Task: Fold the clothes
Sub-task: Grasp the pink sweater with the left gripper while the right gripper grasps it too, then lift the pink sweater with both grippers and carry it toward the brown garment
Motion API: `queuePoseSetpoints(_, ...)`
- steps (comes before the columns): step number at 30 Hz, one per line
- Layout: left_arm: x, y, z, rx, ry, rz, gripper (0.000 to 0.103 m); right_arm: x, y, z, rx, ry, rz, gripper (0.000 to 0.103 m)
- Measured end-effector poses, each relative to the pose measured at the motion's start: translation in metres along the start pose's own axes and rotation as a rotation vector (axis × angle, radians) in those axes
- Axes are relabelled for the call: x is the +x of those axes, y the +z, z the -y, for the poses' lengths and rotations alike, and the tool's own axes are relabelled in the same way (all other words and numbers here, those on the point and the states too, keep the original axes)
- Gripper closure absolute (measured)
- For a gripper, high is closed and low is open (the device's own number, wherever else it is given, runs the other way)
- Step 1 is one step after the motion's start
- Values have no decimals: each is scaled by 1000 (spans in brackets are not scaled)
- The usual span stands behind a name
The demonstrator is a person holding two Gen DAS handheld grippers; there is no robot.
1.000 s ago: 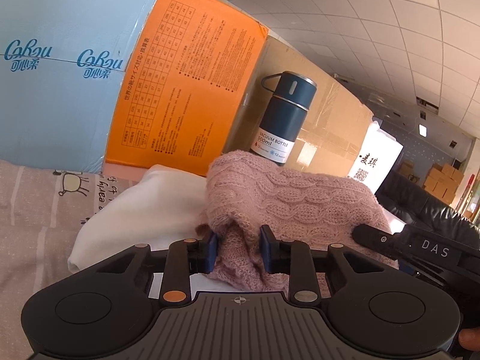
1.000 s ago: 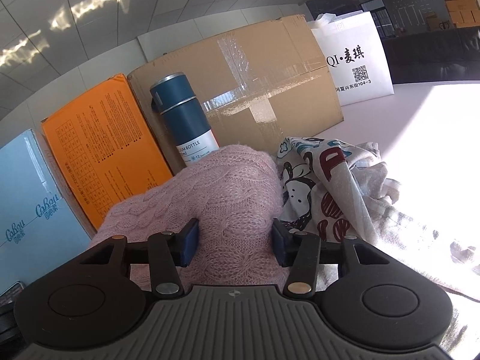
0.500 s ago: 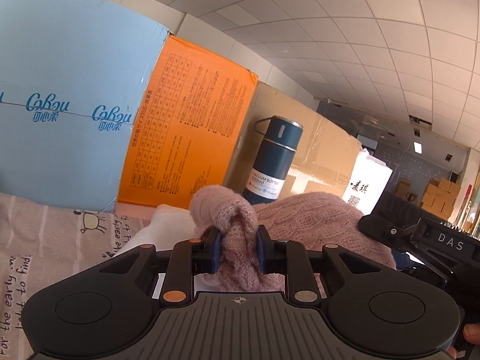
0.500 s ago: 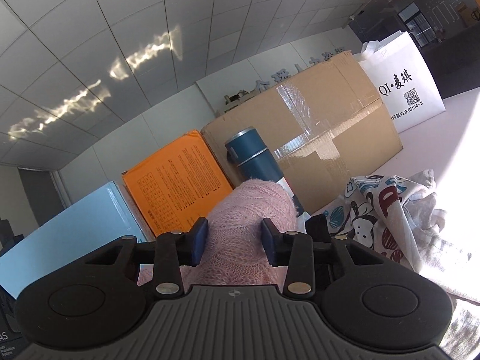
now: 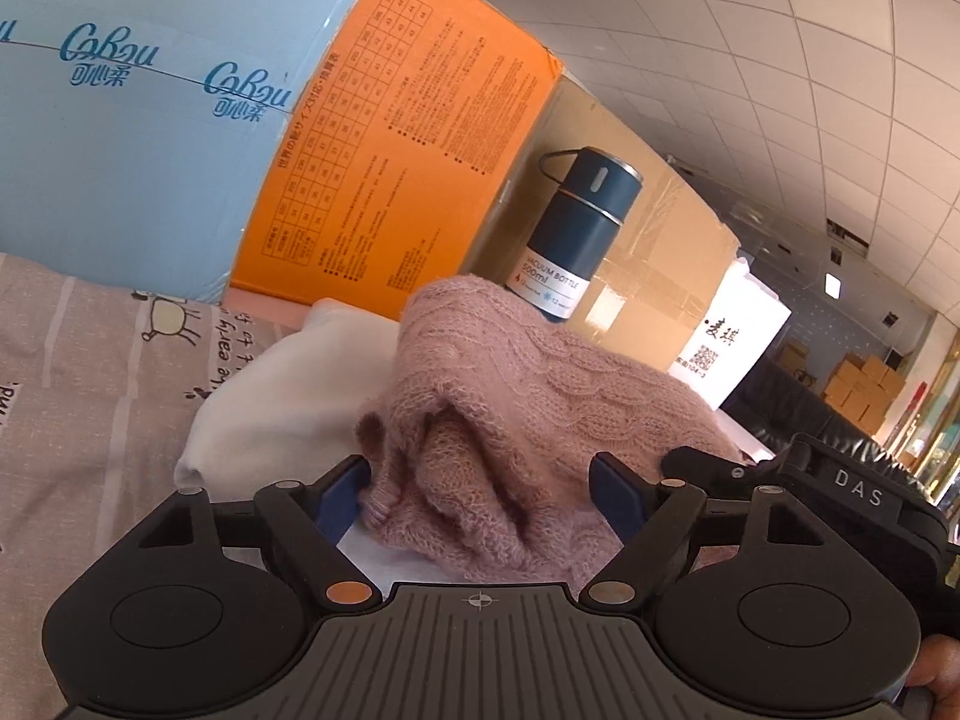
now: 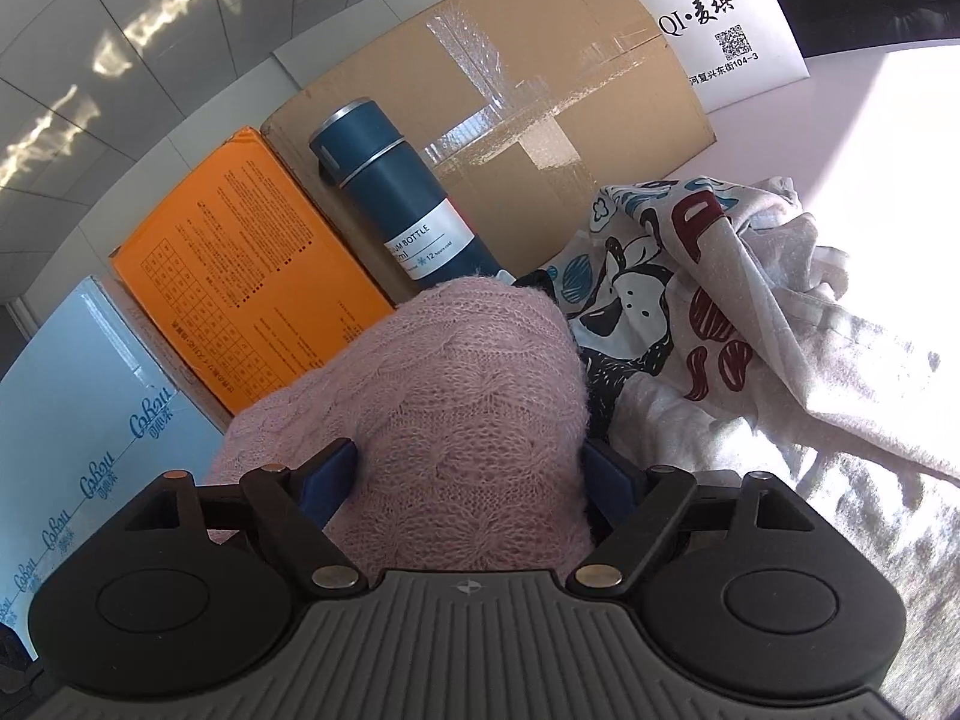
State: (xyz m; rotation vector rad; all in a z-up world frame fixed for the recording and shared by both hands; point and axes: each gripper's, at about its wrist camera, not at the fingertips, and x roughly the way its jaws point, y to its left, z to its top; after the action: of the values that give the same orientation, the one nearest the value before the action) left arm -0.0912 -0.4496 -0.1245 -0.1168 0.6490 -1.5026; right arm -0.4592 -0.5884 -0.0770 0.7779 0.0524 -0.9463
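A folded pink cable-knit sweater (image 5: 528, 396) lies on a white folded garment (image 5: 288, 384) on the printed bedsheet. My left gripper (image 5: 480, 495) is open, its blue pads wide apart on either side of the sweater's near edge. In the right wrist view the same sweater (image 6: 456, 396) fills the gap of my right gripper (image 6: 471, 480), which is also open with its pads spread beside the knit. A crumpled cartoon-print grey garment (image 6: 708, 312) lies to the right of the sweater.
A blue vacuum bottle (image 5: 576, 240) stands behind the sweater against a cardboard box (image 6: 540, 120). An orange box (image 5: 396, 168), a light blue box (image 5: 120, 120) and a white paper bag (image 6: 726, 18) line the back. The right gripper's body (image 5: 840, 498) is at the right.
Both grippers have opened and let go of the pink sweater, which came down from its lifted position onto the white garment. Both cameras tilted back down.
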Motion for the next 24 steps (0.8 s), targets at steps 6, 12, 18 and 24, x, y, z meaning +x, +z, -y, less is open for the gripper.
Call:
queuePoseSetpoints(6,9,-2,-1,-26,-42,-52,22,2,-3,-7,-64,-6,1,39)
queuePoseSetpoints(12,4,-2,1,-9,-53,-22,58,-7,-6,-19,-159,60,59,55)
queuePoseSetpoints(18,-17,1,10,26,-48,82,64,-21,-5,-23,-163,236,112,58)
queuePoseSetpoints(24,-57,4,22,98,-9,183,64,-32,-1,-24,-127,406,126,58)
